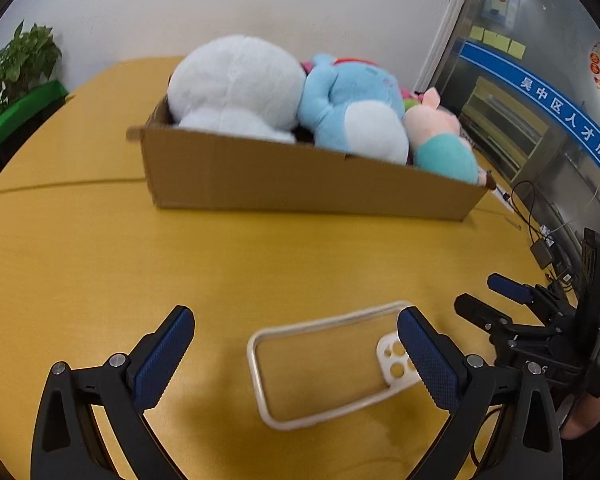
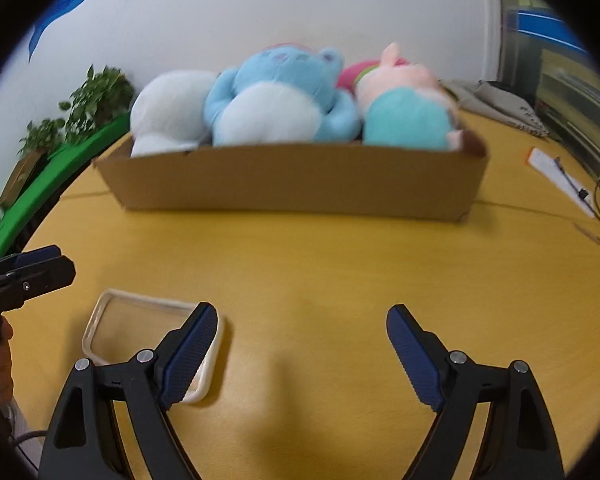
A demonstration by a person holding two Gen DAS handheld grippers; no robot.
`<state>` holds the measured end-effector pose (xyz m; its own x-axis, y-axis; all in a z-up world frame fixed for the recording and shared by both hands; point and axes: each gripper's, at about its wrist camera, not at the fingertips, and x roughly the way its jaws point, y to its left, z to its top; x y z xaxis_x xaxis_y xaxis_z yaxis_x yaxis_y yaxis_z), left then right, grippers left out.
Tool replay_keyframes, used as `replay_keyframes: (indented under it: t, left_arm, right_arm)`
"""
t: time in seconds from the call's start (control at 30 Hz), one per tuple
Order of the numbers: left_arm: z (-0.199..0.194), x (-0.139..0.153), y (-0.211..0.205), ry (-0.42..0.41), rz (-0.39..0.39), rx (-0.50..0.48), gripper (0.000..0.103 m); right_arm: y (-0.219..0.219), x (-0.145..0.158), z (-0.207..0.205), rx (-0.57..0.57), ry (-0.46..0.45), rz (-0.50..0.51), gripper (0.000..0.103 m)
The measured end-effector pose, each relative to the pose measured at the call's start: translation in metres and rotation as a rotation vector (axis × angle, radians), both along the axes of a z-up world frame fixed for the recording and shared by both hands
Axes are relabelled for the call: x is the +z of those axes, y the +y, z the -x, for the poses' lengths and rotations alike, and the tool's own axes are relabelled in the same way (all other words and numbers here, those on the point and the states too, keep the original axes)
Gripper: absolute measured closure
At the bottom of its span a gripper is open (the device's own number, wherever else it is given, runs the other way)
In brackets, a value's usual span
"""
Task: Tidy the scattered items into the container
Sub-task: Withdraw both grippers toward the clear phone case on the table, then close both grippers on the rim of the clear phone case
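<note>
Phone case (image 1: 332,364) camera cutouts: left-wrist view only; right-wrist tongs (image 2: 300,352) cover them.

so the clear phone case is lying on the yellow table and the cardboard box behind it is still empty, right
Not quite. The clear phone case with the white rim does lie on the yellow table, but the brown cardboard box behind it is not empty: both wrist views show a white plush toy, a light blue plush toy and a pink and teal plush toy in it.

Box (image 1: 300,184): on the table (image 1: 80,248), toward its far side.
Plush toys (image 1: 340,104): 3 side by side in the box.
Phone case (image 1: 328,364): flat on the table, before the box.
Plant (image 1: 16,68): behind the table's left edge.
</note>
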<state>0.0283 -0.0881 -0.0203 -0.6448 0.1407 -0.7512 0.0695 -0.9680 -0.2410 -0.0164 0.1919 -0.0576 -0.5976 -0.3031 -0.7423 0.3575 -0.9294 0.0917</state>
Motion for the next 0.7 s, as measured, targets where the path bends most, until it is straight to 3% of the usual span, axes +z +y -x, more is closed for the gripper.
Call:
replay_keyframes:
  t: [0.1, 0.2, 0.27, 0.33, 0.37, 0.4, 0.43, 0.47, 0.5, 0.7]
  left_arm:
    - [-0.005, -0.011, 0.002, -0.035, -0.003, -0.015, 0.005]
    - [-0.006, -0.024, 0.005, -0.08, -0.01, -0.033, 0.024]
    - [-0.005, -0.033, 0.006, -0.108, -0.018, -0.032, 0.033]
    - [-0.004, -0.042, 0.008, -0.135, -0.014, -0.027, 0.058]
    - [-0.004, -0.042, 0.009, -0.13, -0.002, -0.024, 0.061]
    - [-0.004, -0.042, 0.01, -0.133, 0.0, -0.026, 0.068]
    - [-0.004, -0.042, 0.01, -0.132, -0.001, -0.025, 0.079]
    - [-0.004, -0.042, 0.009, -0.133, -0.005, -0.021, 0.083]
    - [-0.004, -0.042, 0.008, -0.135, -0.009, -0.017, 0.084]
    - [-0.003, -0.043, 0.0, -0.137, -0.032, -0.001, 0.093]
  right_arm:
    - [-0.013, -0.01, -0.005, 0.027, -0.02, -0.002, 0.02]
    - [-0.024, -0.017, -0.009, 0.057, -0.036, -0.028, 0.027]
    - [-0.027, -0.023, -0.012, 0.067, -0.048, -0.046, 0.044]
    - [-0.029, -0.029, -0.014, 0.08, -0.072, -0.052, 0.053]
    - [-0.03, -0.03, -0.017, 0.078, -0.053, -0.068, 0.06]
    - [-0.031, -0.03, -0.019, 0.085, -0.043, -0.084, 0.065]
    - [-0.032, -0.03, -0.02, 0.093, -0.042, -0.082, 0.077]
    - [-0.033, -0.03, -0.02, 0.102, -0.044, -0.073, 0.091]
    - [-0.034, -0.029, -0.021, 0.107, -0.047, -0.069, 0.096]
    - [-0.034, -0.028, -0.026, 0.1, -0.035, -0.07, 0.098]
